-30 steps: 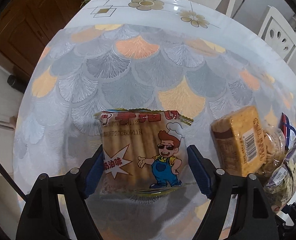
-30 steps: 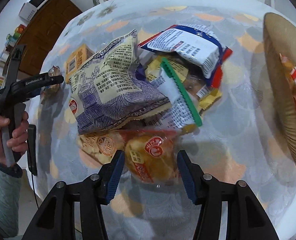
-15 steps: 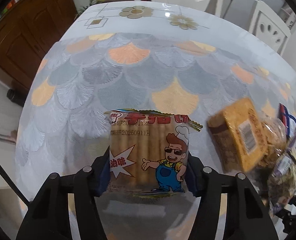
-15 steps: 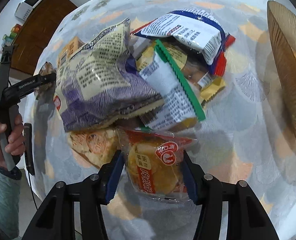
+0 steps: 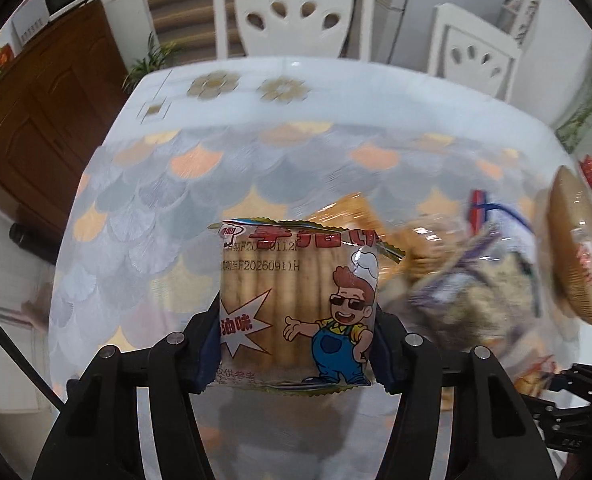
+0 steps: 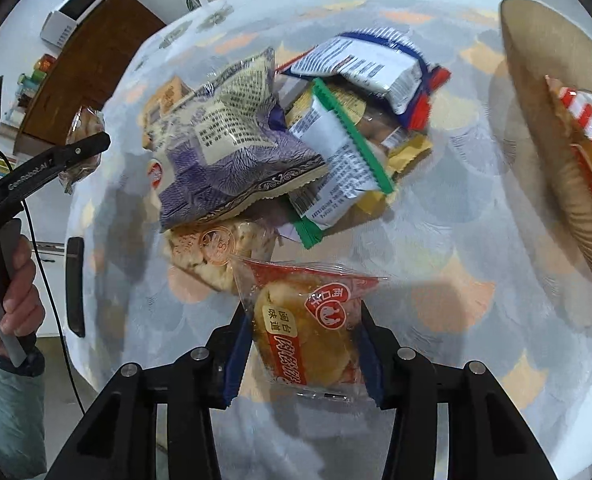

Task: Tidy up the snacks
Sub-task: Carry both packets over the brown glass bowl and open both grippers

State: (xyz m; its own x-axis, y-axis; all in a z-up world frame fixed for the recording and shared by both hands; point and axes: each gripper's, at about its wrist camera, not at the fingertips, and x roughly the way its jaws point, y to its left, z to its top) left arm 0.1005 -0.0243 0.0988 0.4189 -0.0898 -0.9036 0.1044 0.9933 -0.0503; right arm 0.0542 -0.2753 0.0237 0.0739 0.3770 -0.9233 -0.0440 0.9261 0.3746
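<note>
My left hand-held gripper (image 5: 296,344) clamps the biscuit-stick packet (image 5: 296,312) above the desk (image 5: 224,168); only the right view shows my right hand-held gripper (image 6: 302,354) closing on the bun packet (image 6: 308,328) beside the snack pile (image 6: 280,140).

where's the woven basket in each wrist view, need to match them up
Left wrist: woven basket at the right edge, mid-height, blurred, beyond the snack pile.
Right wrist: woven basket along the upper right edge, with a red-and-white striped packet in it.
Shared landmark: the purple-and-cream snack bag.
</note>
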